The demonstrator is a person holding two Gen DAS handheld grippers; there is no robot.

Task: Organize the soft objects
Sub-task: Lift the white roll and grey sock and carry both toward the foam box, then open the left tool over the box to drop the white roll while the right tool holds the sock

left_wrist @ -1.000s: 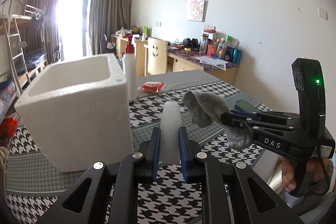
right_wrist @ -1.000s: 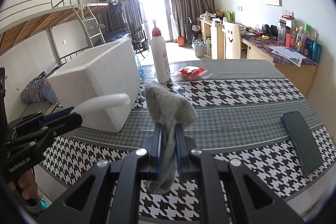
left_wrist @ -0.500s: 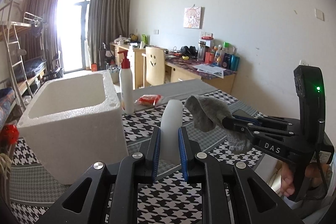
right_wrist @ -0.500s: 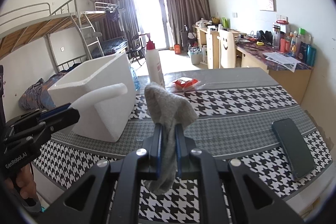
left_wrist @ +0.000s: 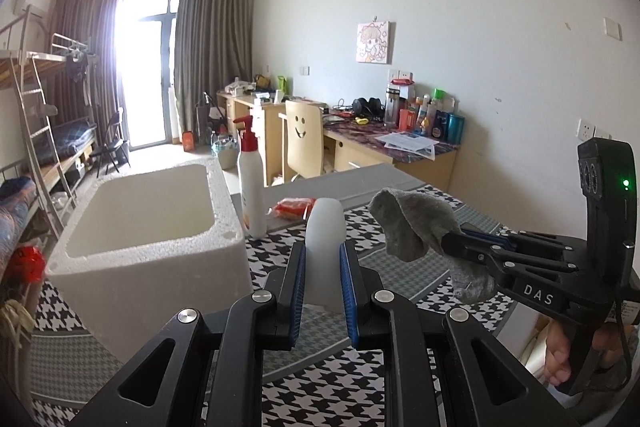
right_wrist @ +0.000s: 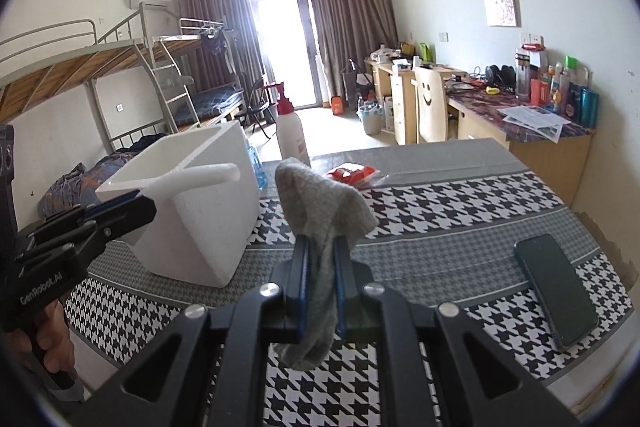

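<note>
While the left gripper (left_wrist: 322, 279) has its jaws clamped on a white foam piece (left_wrist: 325, 227) and the right gripper (right_wrist: 320, 283) on a gray sock (right_wrist: 320, 211), both above the tabletop (right_wrist: 440, 219), carrying is underway; next, release into the foam box (left_wrist: 140, 227) at 10 o'clock.

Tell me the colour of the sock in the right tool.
Grey sock; right wrist view shows it best.

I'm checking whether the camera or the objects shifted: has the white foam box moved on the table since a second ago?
Cannot tell: the white foam box keeps its place beside the pump bottle in both views; only the framing shifted.
</note>
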